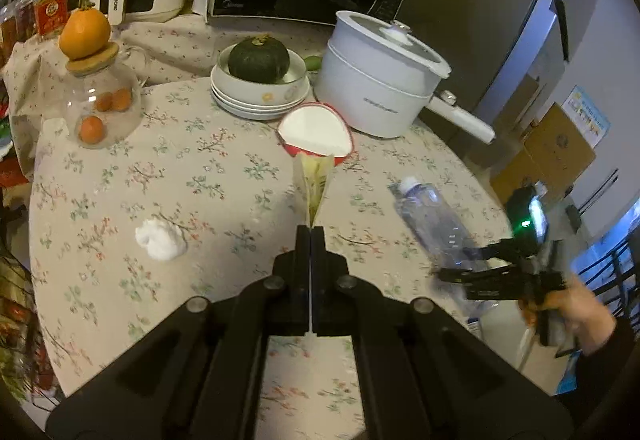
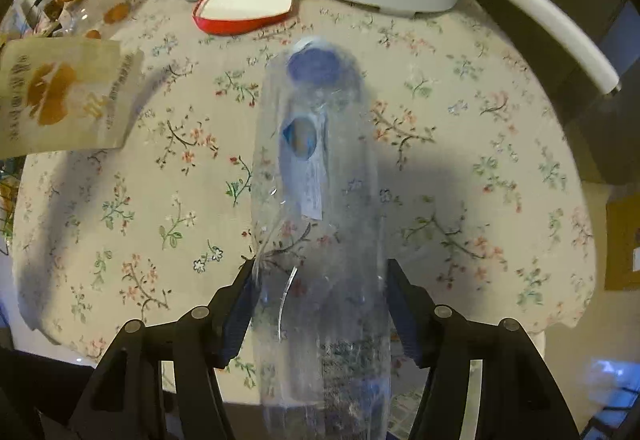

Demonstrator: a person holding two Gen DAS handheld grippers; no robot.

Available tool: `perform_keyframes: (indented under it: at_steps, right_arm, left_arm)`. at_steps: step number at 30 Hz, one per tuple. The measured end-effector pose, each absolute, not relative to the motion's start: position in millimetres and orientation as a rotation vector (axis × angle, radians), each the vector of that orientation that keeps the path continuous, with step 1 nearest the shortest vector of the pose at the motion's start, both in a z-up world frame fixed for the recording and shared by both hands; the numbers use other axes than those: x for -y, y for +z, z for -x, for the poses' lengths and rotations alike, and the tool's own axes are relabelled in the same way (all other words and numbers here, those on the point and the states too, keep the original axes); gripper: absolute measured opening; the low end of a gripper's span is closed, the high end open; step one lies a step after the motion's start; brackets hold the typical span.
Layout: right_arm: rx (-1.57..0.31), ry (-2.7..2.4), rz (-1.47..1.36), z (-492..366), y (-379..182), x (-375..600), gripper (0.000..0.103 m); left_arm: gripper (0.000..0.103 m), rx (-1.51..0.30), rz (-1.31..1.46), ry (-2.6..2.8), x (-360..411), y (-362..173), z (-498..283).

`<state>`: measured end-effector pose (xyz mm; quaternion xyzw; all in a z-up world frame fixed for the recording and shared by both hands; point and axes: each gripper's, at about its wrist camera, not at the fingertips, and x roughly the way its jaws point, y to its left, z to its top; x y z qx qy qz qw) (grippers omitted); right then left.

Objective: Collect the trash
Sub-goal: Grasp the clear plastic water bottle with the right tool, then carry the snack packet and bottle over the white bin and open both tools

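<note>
The counter (image 1: 100,200) is round and covered by a pale floral cloth. At its far edge stands a white electric pot (image 1: 380,80) with a glass lid and a long white handle that juts toward the right edge. Just left of the pot sits a stack of white bowls (image 1: 256,100) with a dark green squash (image 1: 259,58) in the top one. At the far left stands a clear glass jar (image 1: 104,108) with a wooden lid, small oranges inside and a larger orange (image 1: 85,33) resting on the lid.

A clear plastic bottle (image 2: 320,208) with a white cap and a blue label is gripped low on its body by the right claw (image 2: 320,280), whose two pads press on its sides; its cap end points toward the pot, and it is lifted over the right half of the counter.

In front of the bowls lies a red heart-shaped box (image 1: 316,134) with a white inside. The left claw (image 1: 311,230) is closed tight on the lower edge of a cream snack wrapper (image 1: 314,184) with brown print, held up edge-on above the middle of the counter, just before the heart box.

A crumpled white tissue (image 1: 160,240) lies alone on the cloth, left of the left claw, well apart from the jar.
</note>
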<state>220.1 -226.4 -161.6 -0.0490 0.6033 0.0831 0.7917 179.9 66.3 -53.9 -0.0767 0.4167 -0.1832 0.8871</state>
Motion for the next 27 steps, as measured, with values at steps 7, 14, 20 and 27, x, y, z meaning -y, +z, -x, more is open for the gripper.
perform_keyframes:
  at_steps: [7, 14, 20, 27]
  right_arm:
    - [-1.197, 0.159, 0.052, -195, -124, 246, 0.059]
    - [-1.102, 0.083, -0.06, -132, -76, 313, 0.059]
    - [-1.108, -0.034, -0.177, -74, -82, 379, 0.059]
    - [-1.112, -0.094, -0.242, -35, -90, 422, 0.059]
  left_arm:
    - [0.0, -0.837, 0.184, -0.409, -54, -42, -163]
    - [0.0, -0.817, 0.208, -0.538, -13, -27, -144]
    - [0.0, -0.808, 0.19, -0.714, 55, -14, -117]
    - [0.0, -0.872, 0.161, -0.902, 142, -24, -87]
